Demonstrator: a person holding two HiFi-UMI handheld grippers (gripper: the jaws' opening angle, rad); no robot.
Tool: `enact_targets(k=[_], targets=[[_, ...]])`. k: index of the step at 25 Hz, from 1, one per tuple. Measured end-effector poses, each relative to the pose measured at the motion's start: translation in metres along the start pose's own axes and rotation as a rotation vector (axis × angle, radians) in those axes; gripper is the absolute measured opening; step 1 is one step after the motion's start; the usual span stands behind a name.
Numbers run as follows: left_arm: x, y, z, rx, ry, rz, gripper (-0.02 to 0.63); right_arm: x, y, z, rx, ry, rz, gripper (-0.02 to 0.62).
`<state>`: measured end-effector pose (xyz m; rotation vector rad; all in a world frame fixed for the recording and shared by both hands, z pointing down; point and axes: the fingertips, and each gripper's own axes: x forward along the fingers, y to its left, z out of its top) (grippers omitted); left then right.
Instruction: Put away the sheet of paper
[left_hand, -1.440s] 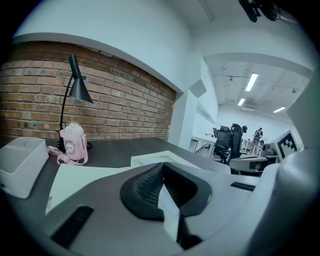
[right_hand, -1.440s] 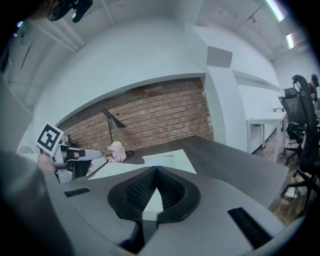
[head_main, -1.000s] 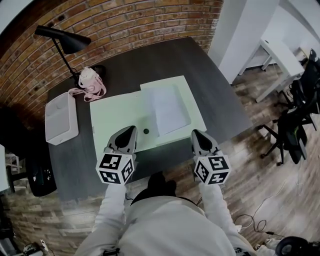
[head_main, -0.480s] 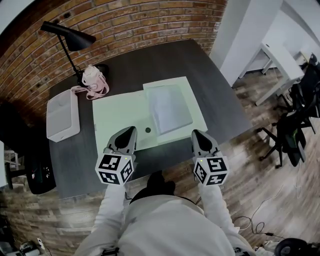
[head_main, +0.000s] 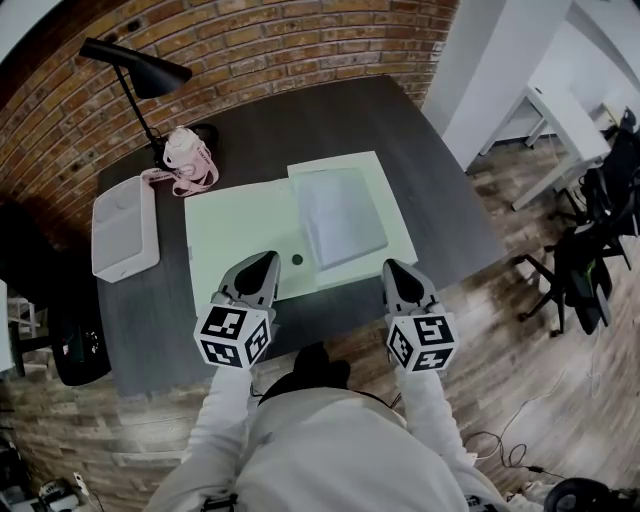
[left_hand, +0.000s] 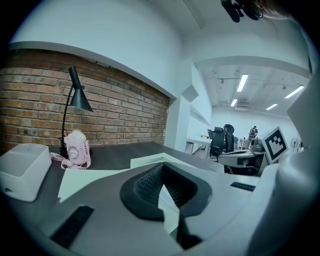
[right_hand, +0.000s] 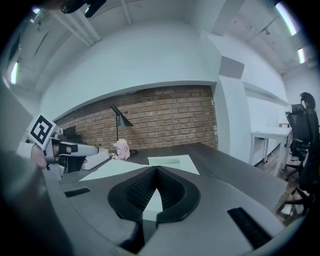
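1. Two hand-held grippers hover side by side over the near edge of a dark desk (head_main: 330, 120), each carried by a person in white sleeves.
2. The left gripper (head_main: 258, 270) has its jaws pressed together with nothing between them, its tip above the near edge of a pale green mat (head_main: 240, 230).
3. The right gripper (head_main: 398, 278) likewise shows its jaws together and empty, pointing toward the near edge of a pale green board (head_main: 398, 225).
4. The sheet of paper (head_main: 338, 215) lies flat on that board, toward the desk's right edge, apart from both grippers.
5. The board overlaps the mat's right side, and together they cover the middle of the desk.
6. One small black object (head_main: 297, 260) sits on the mat close to the board's near left corner; what it is cannot be told.
7. A white box (head_main: 125, 225) rests along the desk's left edge.
8. At the far left corner stands a black lamp (head_main: 140, 75), with a pink bottle (head_main: 185, 155) and its strap just beside the base.
9. A brick wall (head_main: 250, 40) runs behind the desk's far edge.
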<state>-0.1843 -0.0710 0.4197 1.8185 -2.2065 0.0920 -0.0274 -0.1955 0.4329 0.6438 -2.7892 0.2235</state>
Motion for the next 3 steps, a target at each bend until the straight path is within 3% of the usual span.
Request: enact_targets(k=[3], targets=[[0.0069,-0.0001,0.0007,0.003,0.006,-0.016,0.017,0.0051,0.0,-0.0002,0.003,0.004,0.001,0.026]])
